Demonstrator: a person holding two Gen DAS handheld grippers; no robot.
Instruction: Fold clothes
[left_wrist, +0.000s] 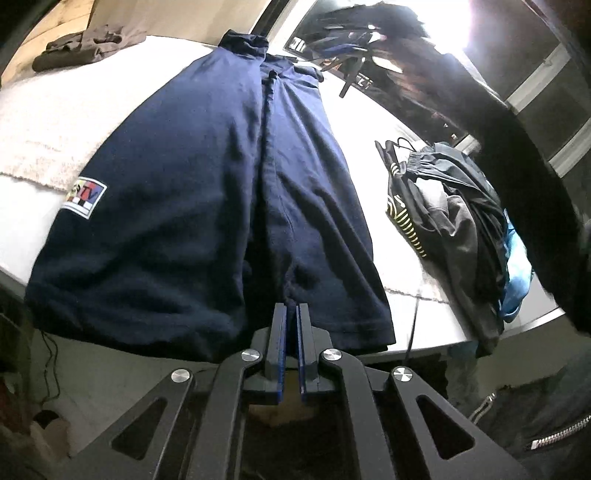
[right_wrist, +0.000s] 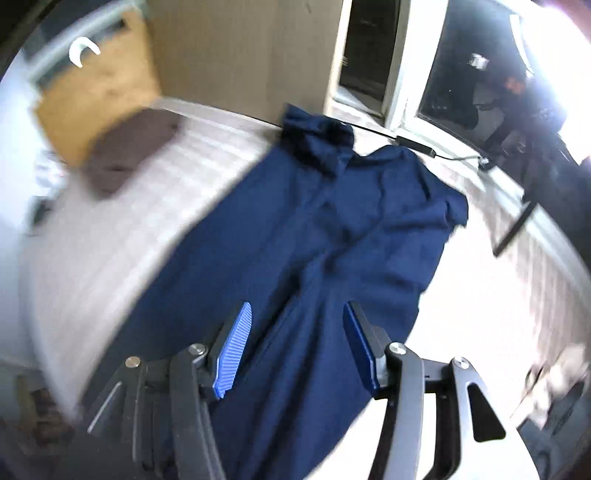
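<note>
Navy shirt (left_wrist: 207, 206) spread lengthwise on the white table (left_wrist: 373, 122), hem hanging over the near edge.

Bare table shows on both sides of the shirt. The left claw (left_wrist: 291, 310) is pinched nearly closed on a fold of the hem; the right claw (right_wrist: 297, 321) stands wide apart over the cloth, holding nothing. A heap of dark clothes (left_wrist: 454, 221) sits near the right edge, a folded brown garment (left_wrist: 81, 50) at the far left corner.
</note>
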